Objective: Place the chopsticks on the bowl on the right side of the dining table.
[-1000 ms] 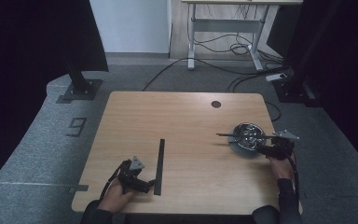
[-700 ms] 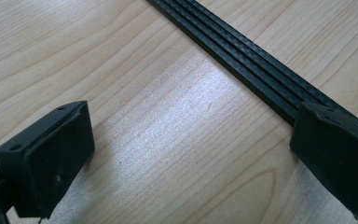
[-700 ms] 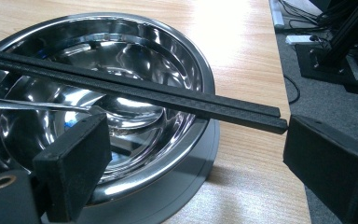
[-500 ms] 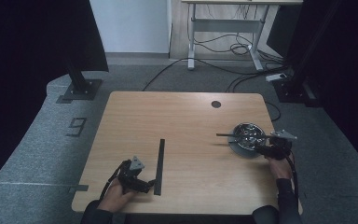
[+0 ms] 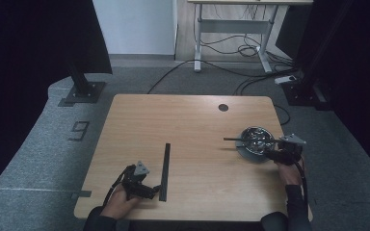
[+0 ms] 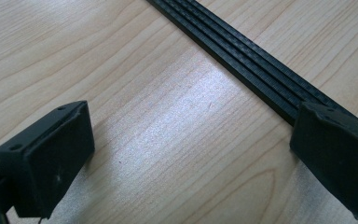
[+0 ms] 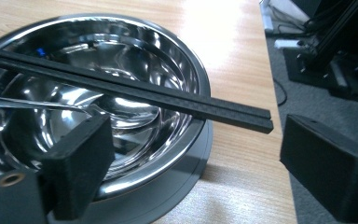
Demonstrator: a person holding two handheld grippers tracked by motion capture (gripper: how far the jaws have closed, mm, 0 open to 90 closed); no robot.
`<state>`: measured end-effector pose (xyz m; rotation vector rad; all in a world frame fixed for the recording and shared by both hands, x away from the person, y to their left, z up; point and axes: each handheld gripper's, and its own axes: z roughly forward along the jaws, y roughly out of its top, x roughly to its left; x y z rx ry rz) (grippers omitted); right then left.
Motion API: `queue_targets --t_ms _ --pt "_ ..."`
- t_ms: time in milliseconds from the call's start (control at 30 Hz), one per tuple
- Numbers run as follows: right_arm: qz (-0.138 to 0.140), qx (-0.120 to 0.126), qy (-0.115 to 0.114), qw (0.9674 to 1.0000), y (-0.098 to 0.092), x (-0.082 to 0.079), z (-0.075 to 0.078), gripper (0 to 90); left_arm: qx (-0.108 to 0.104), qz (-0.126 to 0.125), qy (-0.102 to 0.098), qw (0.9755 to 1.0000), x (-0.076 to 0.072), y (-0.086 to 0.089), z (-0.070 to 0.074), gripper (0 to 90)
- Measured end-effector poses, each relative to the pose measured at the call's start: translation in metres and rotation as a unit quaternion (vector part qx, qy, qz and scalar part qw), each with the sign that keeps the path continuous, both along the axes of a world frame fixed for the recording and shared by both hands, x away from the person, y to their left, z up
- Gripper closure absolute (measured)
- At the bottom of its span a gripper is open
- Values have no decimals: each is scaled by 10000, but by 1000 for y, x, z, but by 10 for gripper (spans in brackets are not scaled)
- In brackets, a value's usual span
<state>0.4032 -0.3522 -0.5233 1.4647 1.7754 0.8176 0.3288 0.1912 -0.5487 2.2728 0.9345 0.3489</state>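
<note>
A shiny steel bowl (image 7: 121, 93) stands on a flat grey disc (image 7: 182, 186) at the table's right side, the bowl (image 5: 254, 139) seen from above in the high view. A pair of black chopsticks (image 7: 135, 93) lies across its rim, one end jutting past the edge. My right gripper (image 7: 205, 168) sits just beside the bowl (image 5: 270, 153). Its jaws have just been closing a little, still stand open, and nothing is pressed between them. A long black ribbed strip (image 6: 242, 60) lies flat near the front left (image 5: 164, 168). My left gripper (image 6: 193, 158) is open over bare wood, its right jaw over the strip.
A silver utensil handle (image 7: 32, 103) rests inside the bowl. The wooden table (image 5: 192, 120) has a round cable hole (image 5: 223, 107) at the back right. Its right edge is close behind the right gripper. Cables and stands are on the grey floor beyond.
</note>
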Motion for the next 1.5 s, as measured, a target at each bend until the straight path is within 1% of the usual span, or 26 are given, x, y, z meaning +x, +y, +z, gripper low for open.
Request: queue_targets --t_ms 100,267,333,433,500,567,633,700,733,833,1100,1367,1500 --pt "41 -67 -45 10000 4 -1 3 127 0 1 -1 10000 0 0 0 0" --pt "118 -64 58 9999 5 -1 3 120 3 1 0 10000 0 0 0 0" --pt "153 -26 103 9998 3 -1 4 103 -1 2 0 10000 0 0 0 0" --pt "201 126 127 9996 0 -3 6 68 -4 1 0 10000 0 0 0 0" --pt "249 185 132 9994 -1 -4 9 31 -2 2 0 10000 0 0 0 0" --pt "304 272 185 9990 -3 -6 12 1 -5 -2 2 10000 0 0 0 0" --pt "368 270 188 9988 -3 -7 14 0 -2 1 0 10000 0 0 0 0" --pt "463 275 263 9982 -2 -9 17 0 -6 -4 2 10000 0 0 0 0" --pt "494 267 263 9981 -1 -10 18 0 -5 -2 1 10000 0 0 0 0" --pt "629 285 319 9971 1 -15 20 0 -6 -3 2 10000 0 0 0 0" --pt "865 117 372 9955 8 -34 29 0 -6 -6 3 10000 0 0 0 0" --pt "1048 14 403 9937 19 -52 39 0 -5 -9 3 10000 0 0 0 0" --pt "1168 -7 479 9920 25 -61 42 0 -6 -8 2 10000 0 0 0 0"
